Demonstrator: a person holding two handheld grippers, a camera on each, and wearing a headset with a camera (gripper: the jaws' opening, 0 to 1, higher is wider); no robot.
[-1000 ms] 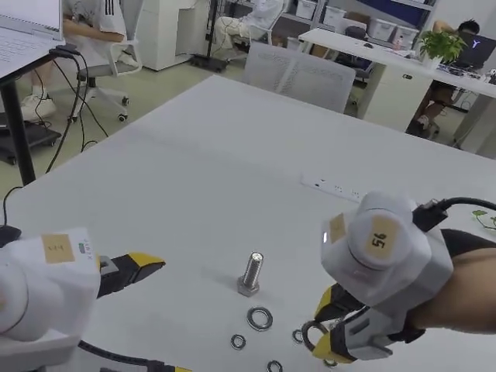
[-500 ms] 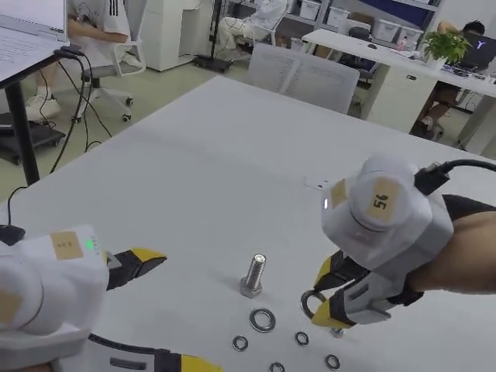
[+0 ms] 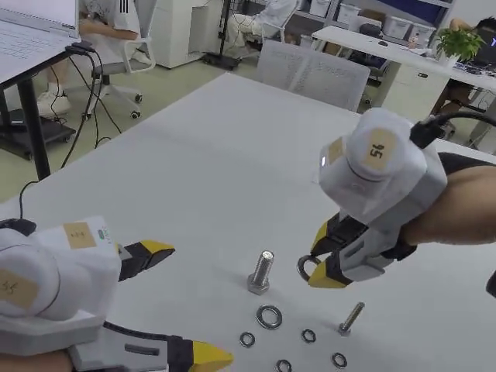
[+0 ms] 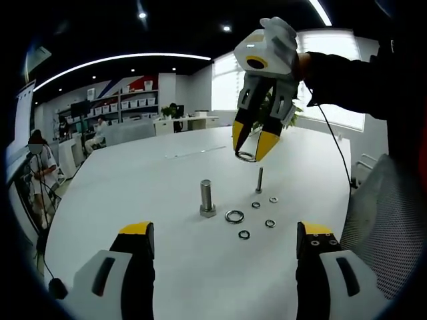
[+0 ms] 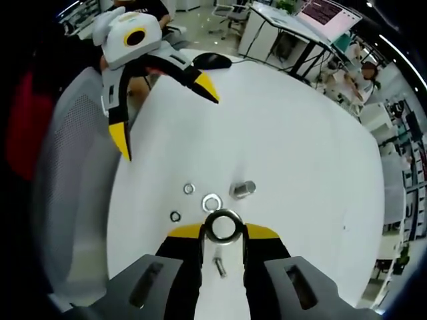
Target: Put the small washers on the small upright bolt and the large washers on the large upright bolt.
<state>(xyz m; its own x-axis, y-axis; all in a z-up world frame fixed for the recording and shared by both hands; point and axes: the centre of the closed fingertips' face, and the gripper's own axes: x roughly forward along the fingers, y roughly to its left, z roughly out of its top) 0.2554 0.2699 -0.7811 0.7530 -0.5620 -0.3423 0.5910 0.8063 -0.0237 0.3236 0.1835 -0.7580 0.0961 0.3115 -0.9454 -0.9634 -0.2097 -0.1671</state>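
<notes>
My right gripper (image 3: 319, 268) hangs above the white table (image 3: 217, 155), shut on a large washer (image 3: 305, 268) (image 5: 222, 227), just right of the large upright bolt (image 3: 261, 273) (image 4: 207, 199) and higher than its top. The small upright bolt (image 3: 350, 318) (image 4: 259, 180) stands below and right of that gripper. A second large washer (image 3: 269, 316) (image 5: 211, 202) lies flat in front of the large bolt. Several small washers (image 3: 308, 335) (image 4: 269, 223) lie around it. My left gripper (image 3: 186, 304) (image 4: 225, 232) is open and holds nothing, low at the near left.
A black mouse (image 3: 15, 226) lies at the table's left edge. A grey mesh chair (image 3: 314, 74) stands at the far edge. A desk with a laptop (image 3: 35, 31) and hanging cables is at the far left, and people sit in the background.
My right gripper has lifted the large washer off the table and carried it up beside the large bolt, uncovering the small bolt. The left gripper has stayed open and nearly still.
</notes>
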